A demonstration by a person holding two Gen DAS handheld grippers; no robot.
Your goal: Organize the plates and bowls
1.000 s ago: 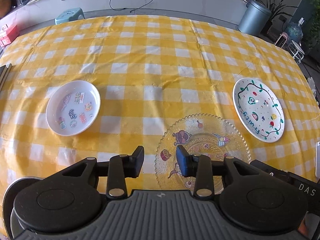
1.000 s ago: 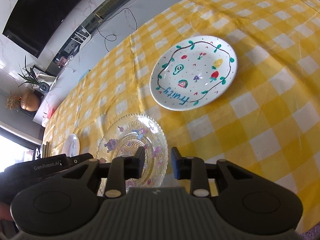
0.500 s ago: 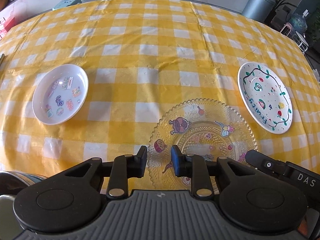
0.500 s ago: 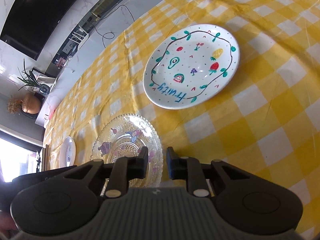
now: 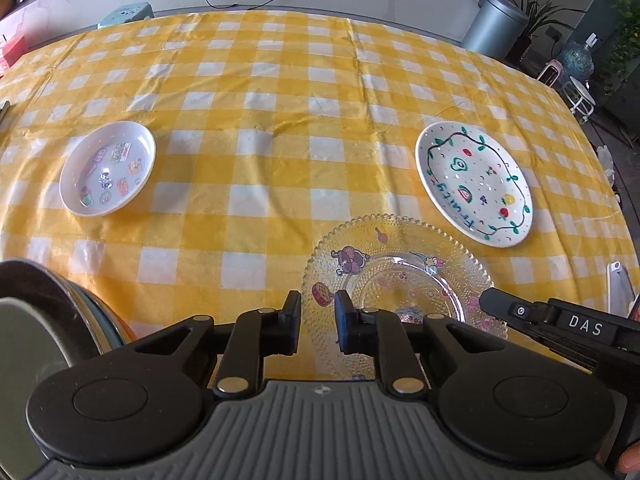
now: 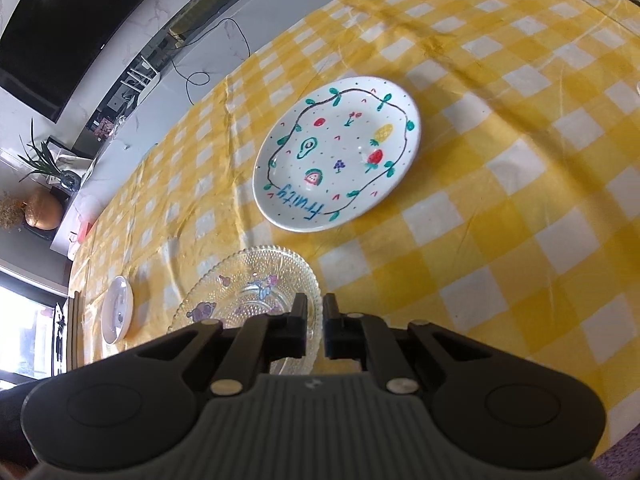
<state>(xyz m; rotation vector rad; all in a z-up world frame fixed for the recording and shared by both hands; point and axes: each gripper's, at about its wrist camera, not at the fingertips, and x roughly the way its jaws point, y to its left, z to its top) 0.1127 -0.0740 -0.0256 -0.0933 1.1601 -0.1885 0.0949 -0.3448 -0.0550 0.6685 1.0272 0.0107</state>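
Observation:
A clear glass plate (image 5: 400,276) with cartoon stickers lies on the yellow checked tablecloth just ahead of my left gripper (image 5: 317,326). My left gripper is slightly open and empty above the plate's near left rim. A white "Fruity" plate (image 5: 474,184) lies to the far right. A small white sticker plate (image 5: 107,168) lies at the left. In the right wrist view my right gripper (image 6: 315,330) is nearly shut with a narrow gap at the glass plate's (image 6: 248,284) right rim. The Fruity plate (image 6: 340,152) lies ahead of it.
A stack of dark round dishes (image 5: 44,320) stands at the near left edge. The right gripper body (image 5: 560,324) reaches in from the right. A grey bin (image 5: 496,24) and stool (image 5: 126,14) stand beyond the table (image 5: 304,92).
Both grippers' jaws have narrowed. My left gripper has shifted left, so the glass plate now sits to its right. My right gripper has closed in on the glass plate's rim.

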